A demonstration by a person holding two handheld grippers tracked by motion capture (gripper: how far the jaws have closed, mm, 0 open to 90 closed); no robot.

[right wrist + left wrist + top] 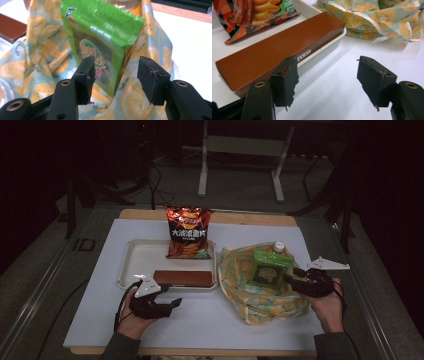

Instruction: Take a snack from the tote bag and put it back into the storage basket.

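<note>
A long brown box [183, 278] [277, 55] lies along the front edge of a white tray [131, 265]. My left gripper [175, 304] [332, 80] hovers over the table just in front of it, jaws wide apart and nothing between them. A green snack packet [270, 268] [100, 35] stands in a lemon-print bag [260, 295] [45, 65]. My right gripper [290, 277] [115, 75] is at the packet's right side. The packet's lower corner sits between the jaws, with a gap to the right pad. Both grippers are open.
A red chip bag [189, 232] [257, 15] leans at the back of the tray. A bottle with a white cap [278, 246] pokes out of the bag behind the green packet. White table surface lies in front of the tray and bag.
</note>
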